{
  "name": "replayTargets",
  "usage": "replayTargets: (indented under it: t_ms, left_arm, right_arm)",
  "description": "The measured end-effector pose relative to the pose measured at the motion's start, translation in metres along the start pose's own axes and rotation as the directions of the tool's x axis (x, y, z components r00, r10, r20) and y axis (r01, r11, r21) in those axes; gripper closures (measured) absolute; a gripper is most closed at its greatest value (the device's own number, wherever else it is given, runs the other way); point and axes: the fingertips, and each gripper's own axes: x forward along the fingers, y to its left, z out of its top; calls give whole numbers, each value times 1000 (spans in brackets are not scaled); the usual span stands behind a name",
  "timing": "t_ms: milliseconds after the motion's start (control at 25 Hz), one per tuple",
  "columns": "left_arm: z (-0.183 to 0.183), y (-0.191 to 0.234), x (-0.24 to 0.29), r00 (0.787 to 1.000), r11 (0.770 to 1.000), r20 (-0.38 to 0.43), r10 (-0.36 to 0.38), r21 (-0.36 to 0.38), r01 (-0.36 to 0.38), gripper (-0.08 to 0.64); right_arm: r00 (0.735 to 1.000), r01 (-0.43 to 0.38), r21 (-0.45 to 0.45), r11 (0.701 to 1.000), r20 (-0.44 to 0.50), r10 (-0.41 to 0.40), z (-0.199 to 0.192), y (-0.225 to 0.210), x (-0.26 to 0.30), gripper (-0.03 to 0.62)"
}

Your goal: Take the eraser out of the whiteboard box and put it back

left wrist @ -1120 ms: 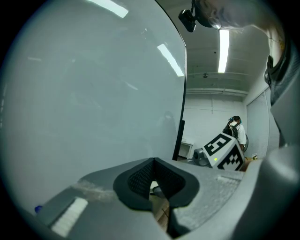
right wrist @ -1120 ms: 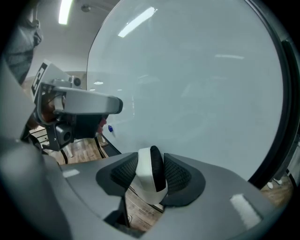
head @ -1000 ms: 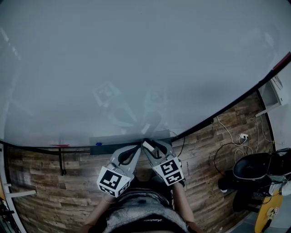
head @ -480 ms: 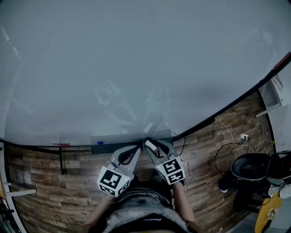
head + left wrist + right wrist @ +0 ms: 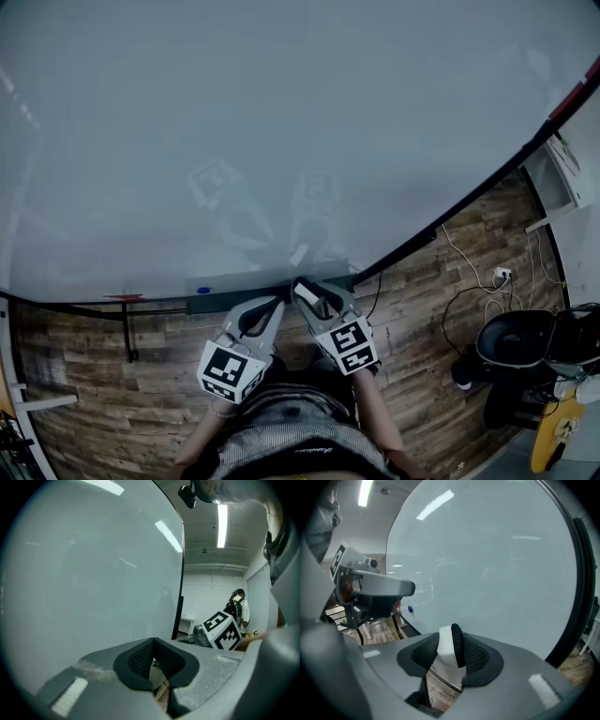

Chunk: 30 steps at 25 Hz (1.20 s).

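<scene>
The eraser [image 5: 448, 648], white with a black felt side, stands upright between the pads of my right gripper [image 5: 451, 652], which is shut on it. Those jaws have just been closing on it. In the head view the right gripper [image 5: 302, 290] holds the eraser [image 5: 304, 294] at the front edge of the grey whiteboard box [image 5: 234, 282], which runs under the whiteboard [image 5: 281, 131]. My left gripper [image 5: 277, 303] sits just left of it. Its pads [image 5: 140, 658] meet at the tips with nothing between them.
A blue item [image 5: 203, 291] lies in the box to the left, and a red one [image 5: 122, 299] further left. The board's black stand [image 5: 127, 330] rises from the wooden floor. A black chair [image 5: 520, 345] and cables [image 5: 469, 272] are at the right. A person [image 5: 239, 607] stands far off.
Both grippers stay in about the same place by the box. Only the head view has shifted slightly.
</scene>
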Motion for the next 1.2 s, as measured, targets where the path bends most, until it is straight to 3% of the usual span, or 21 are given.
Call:
replayTargets:
  t_ms: [320, 1200]
  left_arm:
    - [-1, -6, -4, 1000, 1000, 6, 1, 1, -1, 558]
    - [3, -5, -6, 1000, 1000, 27, -2, -5, 2, 559]
  right_arm:
    - [1000, 23, -9, 1000, 3, -23, -6, -1, -4, 437]
    - [998, 19, -37, 999, 56, -17, 34, 4, -26, 439]
